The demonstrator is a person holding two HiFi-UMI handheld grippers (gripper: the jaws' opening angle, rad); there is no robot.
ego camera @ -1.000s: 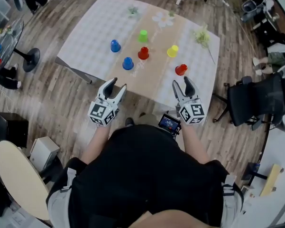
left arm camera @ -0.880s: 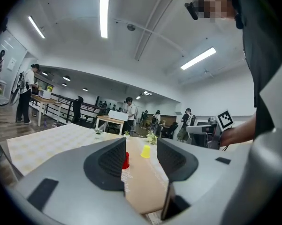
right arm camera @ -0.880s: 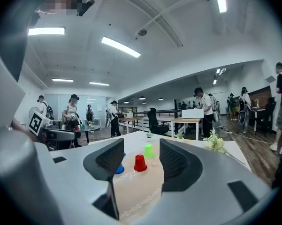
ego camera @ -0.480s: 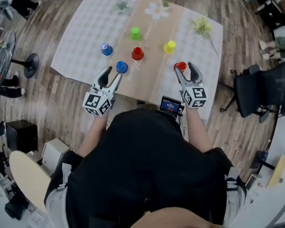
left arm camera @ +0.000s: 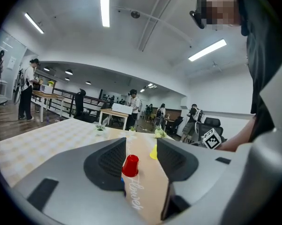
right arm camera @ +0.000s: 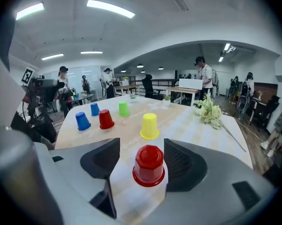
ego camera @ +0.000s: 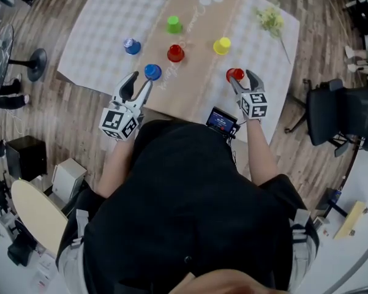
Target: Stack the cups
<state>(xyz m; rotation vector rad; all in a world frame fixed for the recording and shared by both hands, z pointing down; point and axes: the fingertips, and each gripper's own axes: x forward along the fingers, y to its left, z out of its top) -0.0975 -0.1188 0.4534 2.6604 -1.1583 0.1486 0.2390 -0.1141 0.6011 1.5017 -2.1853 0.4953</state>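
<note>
Right gripper (ego camera: 242, 78): the jaws stand spread wide and have just been opening. The near red cup (right arm camera: 148, 165) stands upside down between them, with a clear gap to each pad, so nothing is gripped yet.

Left gripper (ego camera: 142, 79): the jaws are moderately apart and hold nothing. In the left gripper view, the cup framed in the gap is the central red cup (left arm camera: 130, 165), which is well ahead of the tips. Only a sliver of the near blue cup (ego camera: 152, 71) shows there, low against the left-hand jaw. The head view places this cup just beside the jaw tips, not squarely between them.

Change over the last second: both grippers have moved from short of the table (ego camera: 98, 29) edge to over its near side. The right gripper has come down round its cup, and the left has moved up to the blue one.

Judgement: the approach on the right is complete and a closing move would take the red cup. The left gripper still needs a small sideways correction to centre its cup.

Further out, the yellow cup (right arm camera: 149, 126), the green cup (ego camera: 173, 24) and the far blue cup (ego camera: 131, 46) stand apart, all inverted. No cup is stacked yet — the task is at its first pick.
</note>
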